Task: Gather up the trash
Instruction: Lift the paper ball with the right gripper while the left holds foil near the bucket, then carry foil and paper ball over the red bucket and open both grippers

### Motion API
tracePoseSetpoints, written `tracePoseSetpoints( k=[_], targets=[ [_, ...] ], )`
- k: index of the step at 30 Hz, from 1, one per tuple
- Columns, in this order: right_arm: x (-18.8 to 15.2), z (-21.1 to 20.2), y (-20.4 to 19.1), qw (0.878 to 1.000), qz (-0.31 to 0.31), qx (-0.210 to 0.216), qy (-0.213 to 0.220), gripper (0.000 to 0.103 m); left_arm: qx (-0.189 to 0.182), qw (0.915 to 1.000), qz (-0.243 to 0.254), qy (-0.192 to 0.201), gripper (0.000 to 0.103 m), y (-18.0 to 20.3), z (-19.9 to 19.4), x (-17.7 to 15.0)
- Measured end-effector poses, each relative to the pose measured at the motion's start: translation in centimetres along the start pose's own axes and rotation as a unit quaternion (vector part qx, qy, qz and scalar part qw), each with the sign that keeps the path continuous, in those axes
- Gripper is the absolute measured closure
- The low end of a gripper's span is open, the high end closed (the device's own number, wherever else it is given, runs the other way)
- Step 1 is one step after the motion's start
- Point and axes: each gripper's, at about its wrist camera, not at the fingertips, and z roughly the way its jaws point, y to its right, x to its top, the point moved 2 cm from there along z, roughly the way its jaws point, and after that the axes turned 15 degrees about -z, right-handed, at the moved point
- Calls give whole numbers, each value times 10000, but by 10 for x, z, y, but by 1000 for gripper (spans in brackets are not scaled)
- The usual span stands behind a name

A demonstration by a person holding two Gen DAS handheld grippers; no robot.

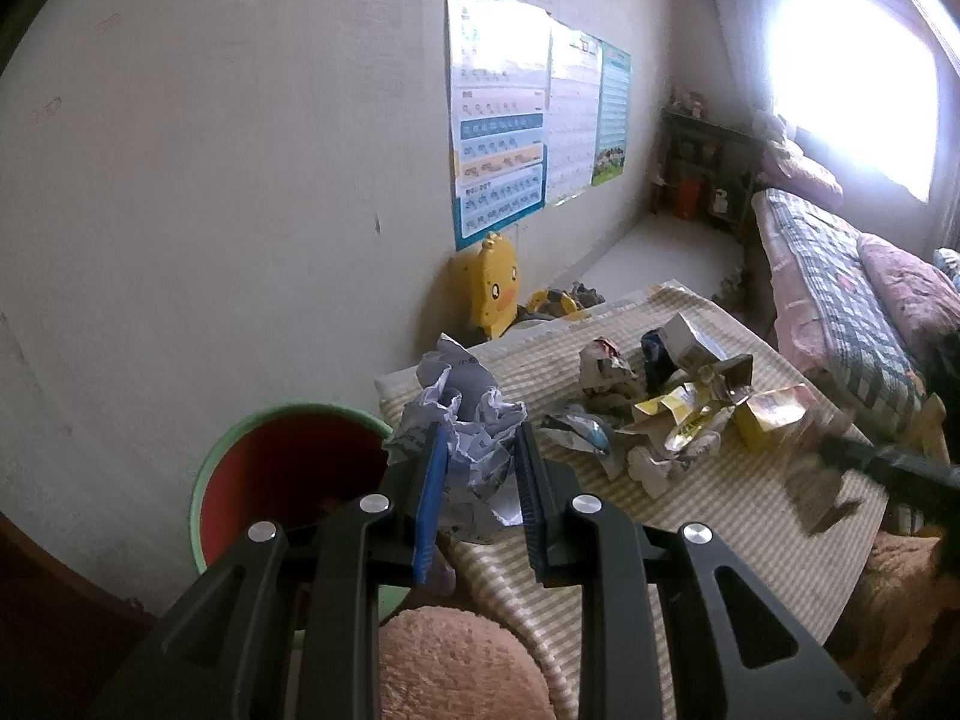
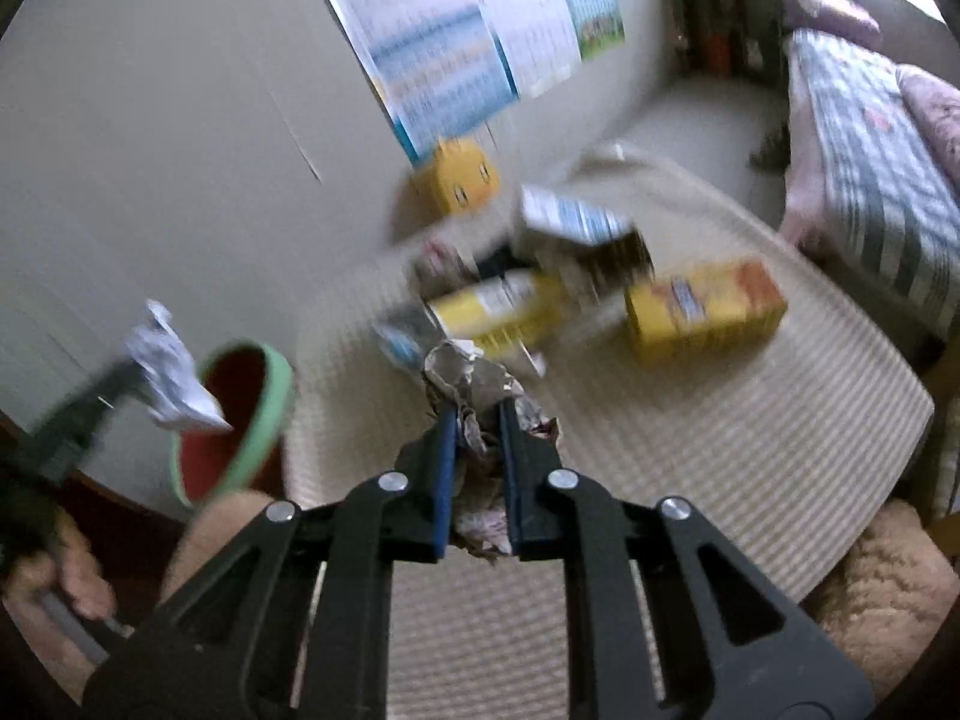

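Left claw (image 1: 480, 450) gripping crumpled white paper (image 1: 462, 420), centre frame, beside green bin (image 1: 240, 438) at lower left. Right claw (image 2: 474, 420) pinching crumpled brown wrapper (image 2: 474, 378), lower centre, above striped desk (image 2: 720, 450). Remaining trash pile (image 1: 672, 408) lying on desk, right of centre.

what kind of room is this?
Likely a child's bedroom at home: a bed with a checked quilt, learning posters on the wall, and a yellow duck-shaped chair by the low striped table.
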Motion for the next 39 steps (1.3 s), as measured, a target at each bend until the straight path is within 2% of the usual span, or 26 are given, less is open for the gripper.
tracePoseSetpoints(
  k=[5,14,28,38,39],
  targets=[
    [28,-11,-34,9988,-254,225,366,89,46,9999,-113,-8,82,-14,2,2],
    [45,24,-97,9948,-638,729,316,89,327,9982,-498,-83,82,-64,15,3],
    [44,103,-173,9841,-775,1560,-341,88,883,9887,-1105,-491,82,-157,46,-7],
    [49,149,-214,9749,-927,1911,-673,87,1098,9843,-1179,-723,82,-181,71,-8],
    [49,152,-218,9742,-954,1927,-680,83,1107,9845,-1147,-727,80,-180,72,-8]
  ],
)
